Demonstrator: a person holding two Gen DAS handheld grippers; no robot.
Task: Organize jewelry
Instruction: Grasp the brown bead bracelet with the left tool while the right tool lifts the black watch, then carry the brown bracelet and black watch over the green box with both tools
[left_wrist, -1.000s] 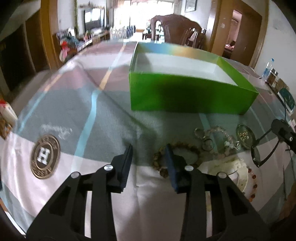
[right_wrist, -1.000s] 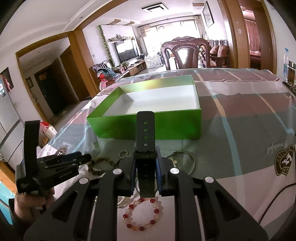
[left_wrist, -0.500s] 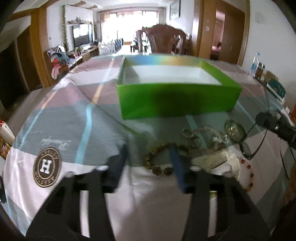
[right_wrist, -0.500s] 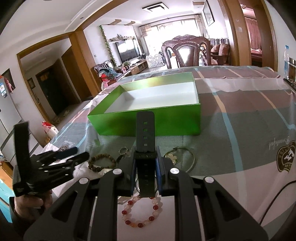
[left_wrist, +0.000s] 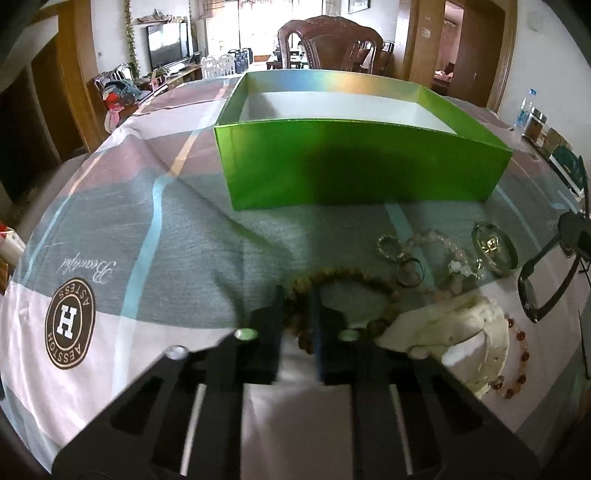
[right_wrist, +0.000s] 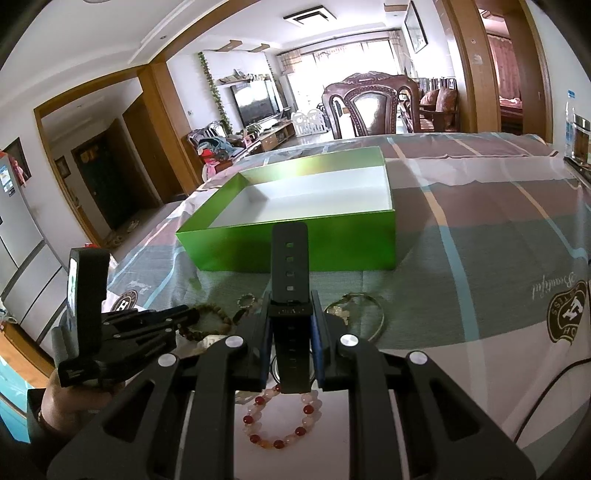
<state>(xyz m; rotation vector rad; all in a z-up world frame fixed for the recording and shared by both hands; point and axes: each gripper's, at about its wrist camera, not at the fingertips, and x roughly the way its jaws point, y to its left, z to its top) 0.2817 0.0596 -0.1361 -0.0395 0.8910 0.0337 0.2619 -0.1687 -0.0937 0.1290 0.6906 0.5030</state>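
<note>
While the left gripper (left_wrist: 297, 317) sat low on the tablecloth (left_wrist: 166, 229), its jaws stood narrow around the near arc of the wooden bead bracelet (left_wrist: 343, 275), beads showing in the slim gap between the pads, though the blur made it hard to say whether they were truly pinched. The right gripper (right_wrist: 289, 332) was clamped on the black watch strap (right_wrist: 289, 266), which stuck up and forward toward the green box (right_wrist: 295, 247). That box lay open just beyond the jewelry, its white floor bare as far as the views showed. To do this pickup well, I judged the left pads wanted the bead strand square between them and pressed fully closed before any lift, since round beads tend to roll out of a half grip. The lift also looked best taken straight up, because the far side of the bracelet lay close to a dark ring (left_wrist: 410, 271), a clear bead ring (left_wrist: 391, 247) and the pale pink bead bracelet (left_wrist: 443, 251), and its right side met the white cloth (left_wrist: 443, 321). A red bead bracelet (right_wrist: 282, 419) lay on the cloth under the right gripper, and a thin bangle (right_wrist: 356, 314) just right of its fingers. Dragging sideways risked snagging all of it.
</note>
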